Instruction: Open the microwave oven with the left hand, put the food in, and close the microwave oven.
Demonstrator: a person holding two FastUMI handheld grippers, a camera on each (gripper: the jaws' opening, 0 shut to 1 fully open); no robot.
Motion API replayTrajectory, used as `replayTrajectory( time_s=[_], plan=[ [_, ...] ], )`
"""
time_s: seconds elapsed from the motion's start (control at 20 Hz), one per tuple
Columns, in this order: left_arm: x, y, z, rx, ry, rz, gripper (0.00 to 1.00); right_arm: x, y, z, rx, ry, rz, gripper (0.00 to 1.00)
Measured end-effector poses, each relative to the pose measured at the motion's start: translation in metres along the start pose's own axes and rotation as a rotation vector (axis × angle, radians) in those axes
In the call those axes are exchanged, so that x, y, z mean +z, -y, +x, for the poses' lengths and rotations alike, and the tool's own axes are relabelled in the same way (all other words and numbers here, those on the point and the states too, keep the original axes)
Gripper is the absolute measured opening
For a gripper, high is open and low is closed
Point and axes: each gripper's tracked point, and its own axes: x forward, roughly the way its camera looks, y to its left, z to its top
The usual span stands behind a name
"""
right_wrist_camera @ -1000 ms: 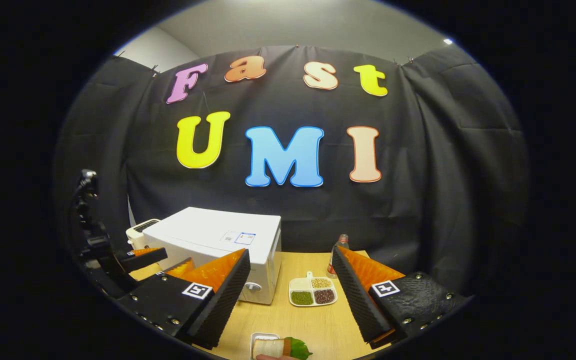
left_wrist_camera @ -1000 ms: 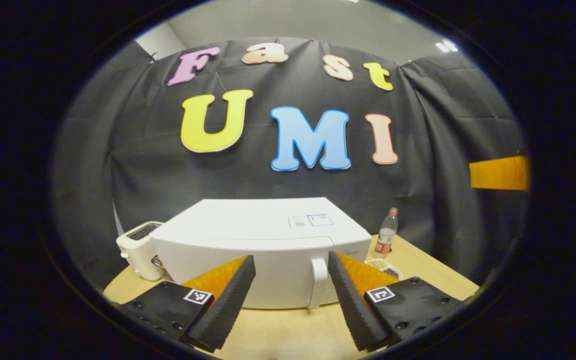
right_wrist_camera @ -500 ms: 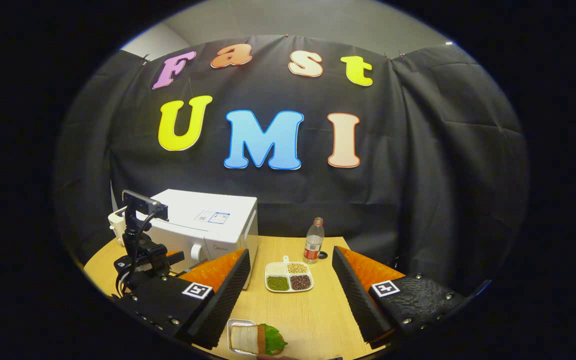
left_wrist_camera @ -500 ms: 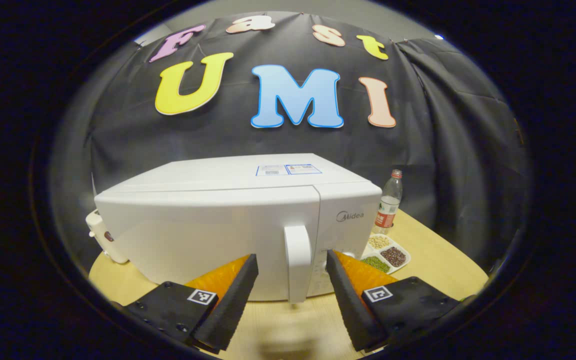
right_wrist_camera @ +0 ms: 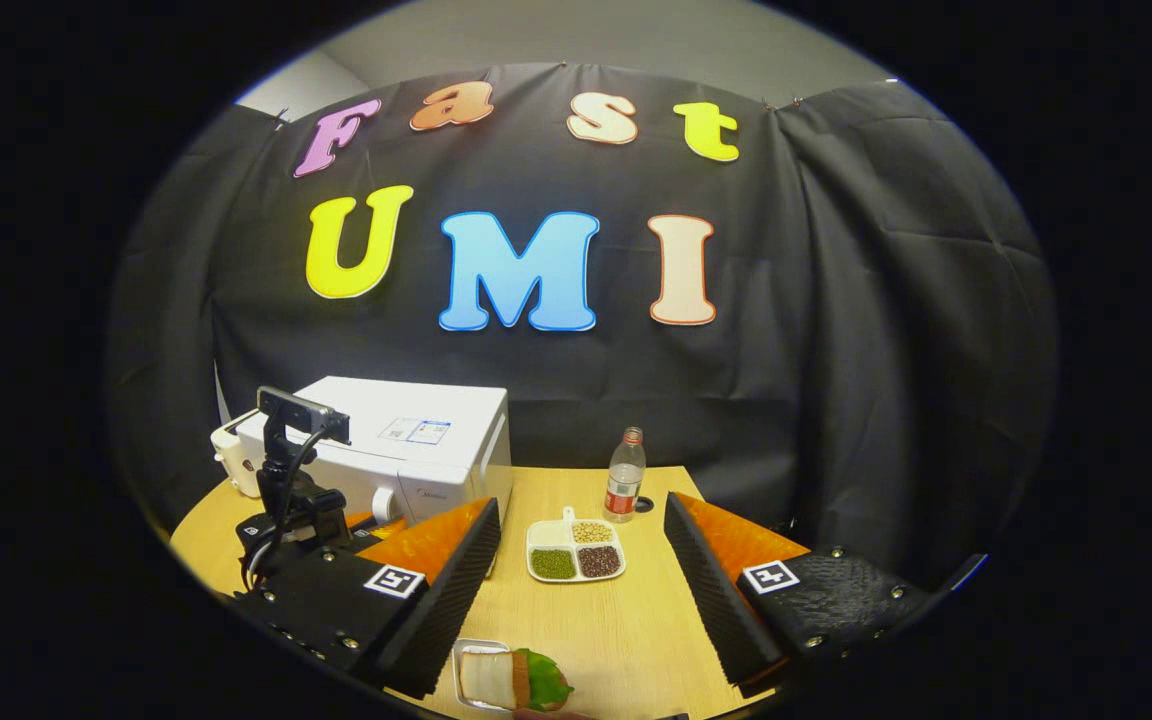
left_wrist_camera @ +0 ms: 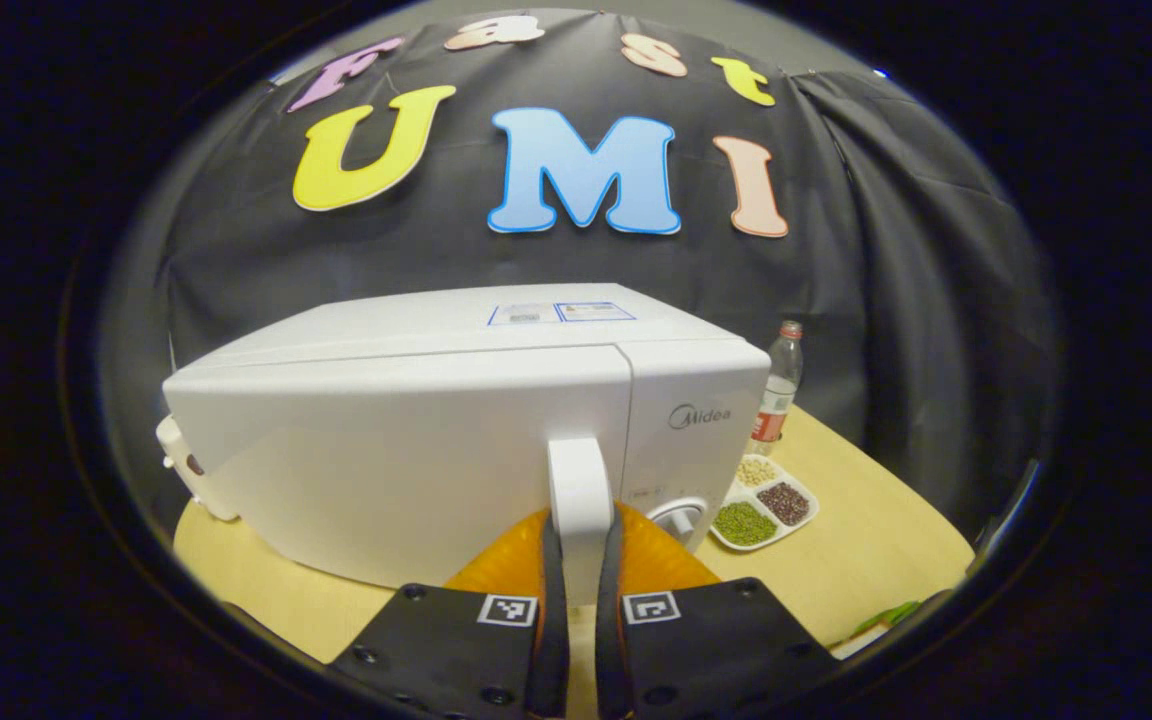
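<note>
While the left gripper (left_wrist_camera: pixel 576 560) is clamped on the closed microwave's (left_wrist_camera: pixel 416 440) door handle (left_wrist_camera: pixel 579 500), one sandwich (right_wrist_camera: pixel 511 680) is seen below the spread right gripper (right_wrist_camera: pixel 576 590), on the table (right_wrist_camera: pixel 626 630).

Even overhead light falls on the white microwave (left_wrist_camera: pixel 416 420), whose top reads brightest while its front shades to grey lower down. Fisheye bending curves its edges strongly. Both views are sharp, darkening well away from the microwave toward the rims.
</note>
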Motion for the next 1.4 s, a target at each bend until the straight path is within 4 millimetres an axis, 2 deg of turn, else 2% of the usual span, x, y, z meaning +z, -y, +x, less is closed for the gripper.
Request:
replayTrajectory(
  time_s=[0.05,0.15,0.2,0.8,0.85,1.05,1.4],
  plan=[
    [-0.002,0.000,0.001,-0.009,-0.005,0.000,0.13,-0.001,-0.003,0.000,0.007,0.001,0.003,1.00],
    [0.000,0.000,-0.004,-0.017,-0.013,0.000,0.13,-0.001,-0.008,0.000,0.020,0.001,0.005,1.00],
    [0.000,0.000,-0.003,-0.021,-0.019,0.006,0.07,-0.001,-0.010,0.000,0.025,0.002,0.002,1.00],
    [-0.001,0.001,-0.003,-0.060,-0.054,-0.009,0.07,-0.007,-0.017,-0.011,0.022,-0.007,-0.041,1.00],
    [-0.007,0.002,-0.011,-0.064,-0.058,-0.004,0.06,-0.008,-0.019,-0.011,0.022,-0.009,-0.044,1.00],
    [-0.027,-0.001,-0.061,-0.079,-0.041,0.032,0.06,-0.013,-0.028,-0.008,0.040,-0.020,-0.036,1.00],
    [-0.054,-0.018,-0.131,-0.164,-0.059,0.079,0.07,-0.019,-0.071,-0.013,0.123,-0.033,-0.010,1.00]
  ],
)
